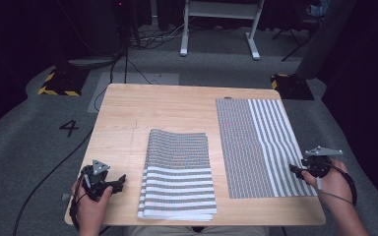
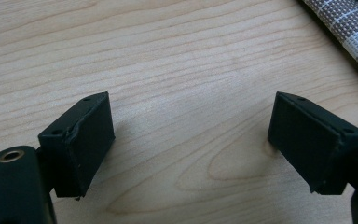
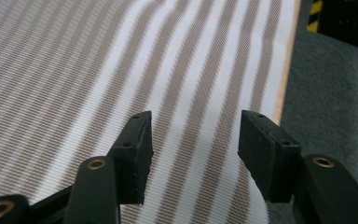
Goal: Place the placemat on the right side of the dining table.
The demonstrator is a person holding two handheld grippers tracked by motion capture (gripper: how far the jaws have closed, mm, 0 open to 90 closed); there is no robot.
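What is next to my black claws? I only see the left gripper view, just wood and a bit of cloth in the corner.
Observer: That corner belongs to a folded cloth lying in the middle of the table.
Operator: Is there another cloth?
Observer: Yes, a striped cloth lies spread flat on the right side.
Operator: Where is the other claw?
Observer: The right gripper is over that striped cloth near the table's right edge, jaws apart with nothing between them.
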